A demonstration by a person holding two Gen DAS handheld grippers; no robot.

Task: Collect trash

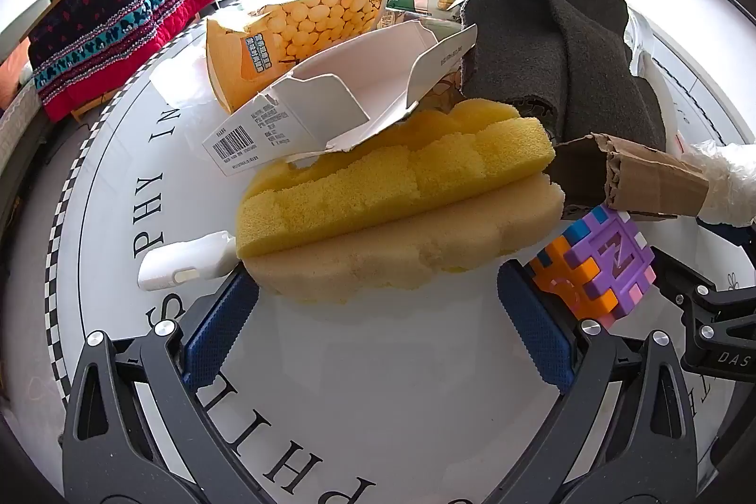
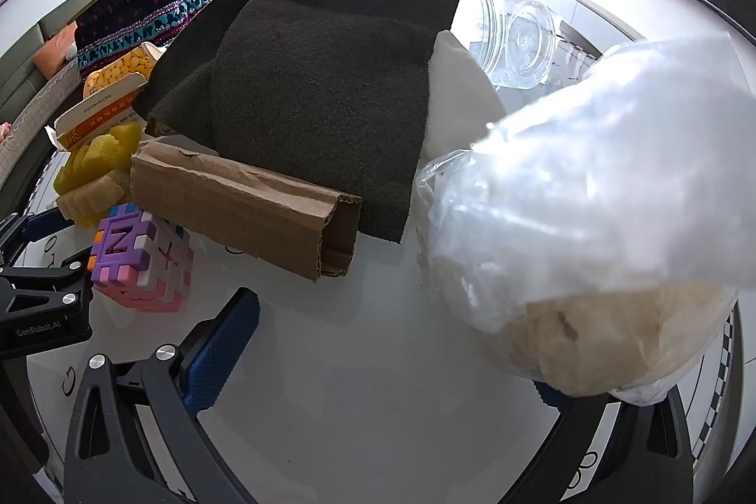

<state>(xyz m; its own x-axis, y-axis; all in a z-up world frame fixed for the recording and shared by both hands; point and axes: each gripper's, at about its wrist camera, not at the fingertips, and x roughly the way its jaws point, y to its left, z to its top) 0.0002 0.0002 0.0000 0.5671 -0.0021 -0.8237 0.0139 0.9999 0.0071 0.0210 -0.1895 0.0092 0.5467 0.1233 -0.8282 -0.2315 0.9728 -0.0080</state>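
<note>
A yellow sponge (image 1: 387, 201) lies on the white round table (image 1: 378, 386), just ahead of my open, empty left gripper (image 1: 378, 305), whose blue pads (image 1: 222, 329) flank its near edge. A torn white box (image 1: 340, 98), a yellow snack carton (image 1: 293, 31) and a folded cardboard piece (image 1: 633, 178) lie behind and beside it. My right gripper (image 2: 392, 343) is open; a clear plastic bag (image 2: 590, 211) with crumpled paper inside hangs over its right finger and hides it. The cardboard (image 2: 245, 201) and sponge (image 2: 94, 173) also show in the right wrist view.
A purple-orange puzzle cube (image 1: 600, 263) sits by my left gripper's right finger, also in the right wrist view (image 2: 141, 263). A dark grey cloth (image 2: 321, 88) is heaped mid-table. A clear glass jar (image 2: 515, 36) lies behind. A small white bottle (image 1: 184, 263) lies left. A quilt-covered sofa (image 1: 108, 27) stands beyond.
</note>
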